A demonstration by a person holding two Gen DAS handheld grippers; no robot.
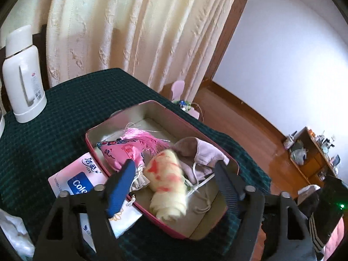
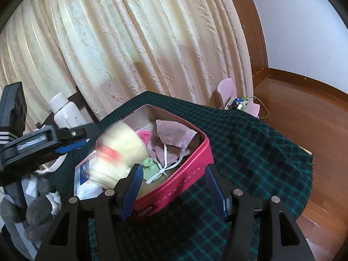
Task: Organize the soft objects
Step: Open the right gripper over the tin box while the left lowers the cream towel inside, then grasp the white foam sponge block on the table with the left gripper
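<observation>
The left hand-held gripper stood open above the yellow rolled cloth in the red tin; the right hand-held gripper straddled the tin's corner, its grip uncertain.

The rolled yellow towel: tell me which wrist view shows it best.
The left wrist view: the rolled yellow towel lies full length in the red tin, only slightly blurred. The right wrist view shows it badly blurred, partly behind a gripper finger.

Home rm: curtains, wood floor
</observation>
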